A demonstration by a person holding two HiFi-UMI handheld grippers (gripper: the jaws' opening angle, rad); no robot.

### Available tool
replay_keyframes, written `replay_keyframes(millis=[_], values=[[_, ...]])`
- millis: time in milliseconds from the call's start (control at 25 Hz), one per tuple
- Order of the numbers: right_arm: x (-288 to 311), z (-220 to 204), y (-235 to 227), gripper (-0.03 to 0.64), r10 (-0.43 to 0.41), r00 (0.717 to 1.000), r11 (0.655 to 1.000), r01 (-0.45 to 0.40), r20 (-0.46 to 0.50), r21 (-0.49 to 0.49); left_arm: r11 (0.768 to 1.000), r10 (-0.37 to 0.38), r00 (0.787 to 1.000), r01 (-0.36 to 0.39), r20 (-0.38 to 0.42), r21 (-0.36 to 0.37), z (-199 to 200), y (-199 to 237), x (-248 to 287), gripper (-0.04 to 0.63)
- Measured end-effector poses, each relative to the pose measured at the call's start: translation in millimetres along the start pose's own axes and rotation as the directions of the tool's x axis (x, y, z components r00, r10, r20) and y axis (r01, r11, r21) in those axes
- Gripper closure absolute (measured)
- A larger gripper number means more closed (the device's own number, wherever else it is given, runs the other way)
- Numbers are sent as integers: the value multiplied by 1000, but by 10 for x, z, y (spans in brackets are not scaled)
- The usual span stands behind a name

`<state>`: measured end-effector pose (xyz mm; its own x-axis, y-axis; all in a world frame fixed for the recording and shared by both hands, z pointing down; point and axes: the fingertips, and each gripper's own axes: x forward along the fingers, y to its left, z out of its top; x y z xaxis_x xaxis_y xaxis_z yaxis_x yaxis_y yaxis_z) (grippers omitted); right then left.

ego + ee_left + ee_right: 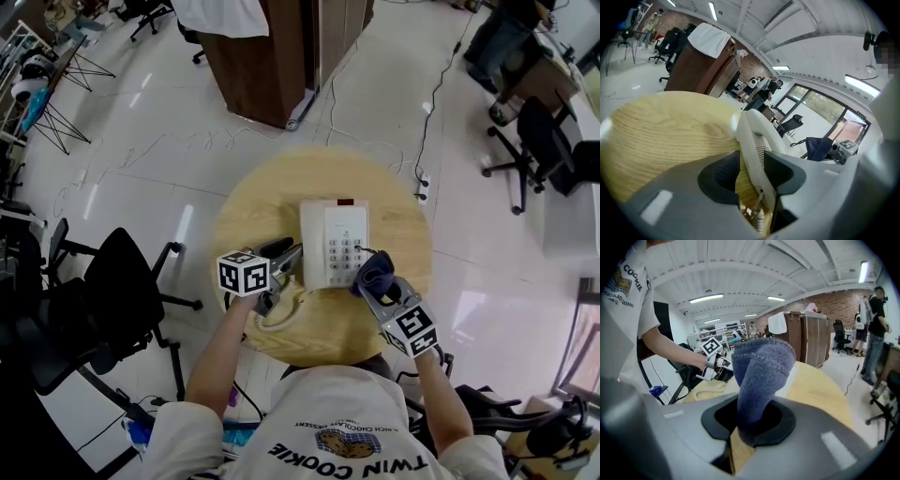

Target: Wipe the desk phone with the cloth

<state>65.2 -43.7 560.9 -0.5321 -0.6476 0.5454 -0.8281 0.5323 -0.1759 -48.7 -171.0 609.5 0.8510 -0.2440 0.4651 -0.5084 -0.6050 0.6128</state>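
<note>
1. The left gripper [752,174] is released. Its 2 jaws stand apart with the phone's white handset [757,136] between them. The handset lies against the right-hand pad, and bare wood shows between it and the other pad.
2. In the head view this gripper [292,255] sits at the left edge of the phone [334,242], low over the table [267,202]. It reaches in from the person's side.
3. The curled cord [281,317] lies on the wood just under and behind the left gripper, near the table's close edge.
4. The right gripper [750,427] is clenched on the blue cloth [761,366], which bunches up above its jaws.
5. From the head view the cloth [375,270] is at the phone's near right corner, beside the keypad, with the right gripper [372,284] just behind it. Whether it touches the phone cannot be told.
6. The phone lies flat at the middle of the round table, between the 2 grippers. Its long axis runs straight away from the person. The keypad is on the right half, the handset is along the left, and a small red strip marks the far end.
</note>
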Motion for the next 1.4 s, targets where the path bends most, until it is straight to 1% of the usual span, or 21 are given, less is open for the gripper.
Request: replay_keyframes(millis=[80, 200, 240, 280, 400, 480, 560, 600, 680, 760, 800, 840, 920, 960, 1000, 1040, 1120, 1200, 1280, 1360, 1400], values=[[3, 1, -25, 551, -9, 1000, 1000, 9, 0, 10, 1000, -5, 1000, 6, 13, -14, 40, 33, -12, 443], [2, -5, -38, 551, -17, 1000, 1000, 18, -1, 22, 997, 62, 991, -55, 116, -62, 226, 79, -240, 445], [-4, -7, -47, 551, -19, 1000, 999, 19, -1, 26, 995, 82, 987, -73, 138, -70, 273, 24, -302, 443], [-10, -8, -58, 551, -19, 1000, 999, 19, 0, 31, 994, 100, 985, -92, 144, -65, 292, -67, -330, 442], [2, -11, -80, 551, -15, 1000, 999, 15, 5, 45, 984, 177, 979, -179, 103, 8, 219, -378, -224, 408], [22, -13, -71, 551, -7, 1000, 999, 7, 8, 46, 969, 235, 968, -240, 89, 55, 168, -518, -107, 356], [34, -10, -49, 551, 5, 1000, 999, -5, 12, 43, 947, 293, 952, -302, 93, 105, 151, -572, -40, 356], [35, -10, -36, 551, 11, 1000, 999, -11, 13, 42, 939, 314, 944, -325, 99, 117, 150, -572, -36, 356], [27, -17, -20, 551, 21, 1000, 999, -22, 15, 45, 933, 335, 934, -347, 121, 92, 169, -517, -92, 356], [10, -29, -31, 551, 26, 1000, 998, -27, 16, 50, 938, 338, 930, -345, 142, 34, 206, -373, -199, 356], [1, -34, -43, 551, 27, 999, 998, -28, 18, 54, 946, 320, 937, -324, 141, 7, 214, -288, -232, 357], [-6, -37, -57, 551, 28, 999, 998, -29, 20, 59, 959, 282, 951, -283, 129, -14, 208, -213, -237, 358], [-16, -33, -80, 551, 29, 999, 997, -31, 26, 69, 987, 154, 984, -150, 93, -54, 183, -128, -181, 357], [-19, -29, -88, 551, 29, 999, 997, -31, 27, 72, 994, 81, 994, -75, 79, -74, 176, -114, -148, 357], [-19, -24, -93, 551, 28, 999, 997, -31, 28, 75, 996, 15, 997, -8, 71, -94, 173, -109, -121, 357], [-19, -21, -95, 551, 28, 999, 997, -31, 27, 78, 992, -42, 997, 50, 67, -114, 170, -106, -102, 356], [-21, -17, -97, 551, 28, 999, 996, -30, 25, 82, 978, -130, 989, 140, 73, -155, 162, -95, -76, 356], [-19, -12, -99, 551, 26, 999, 996, -28, 22, 86, 962, -185, 979, 198, 86, -188, 169, -60, -65, 356], [-9, -9, -98, 551, 23, 1000, 996, -25, 18, 89, 957, -194, 975, 213, 107, -199, 207, 28, -74, 357], [-4, -8, -101, 551, 19, 1000, 996, -20, 13, 91, 956, -192, 974, 213, 121, -201, 239, 123, -88, 404], [-4, -8, -105, 551, 16, 1000, 996, -17, 10, 92, 952, -208, 971, 229, 117, -203, 242, 131, -83, 406]])
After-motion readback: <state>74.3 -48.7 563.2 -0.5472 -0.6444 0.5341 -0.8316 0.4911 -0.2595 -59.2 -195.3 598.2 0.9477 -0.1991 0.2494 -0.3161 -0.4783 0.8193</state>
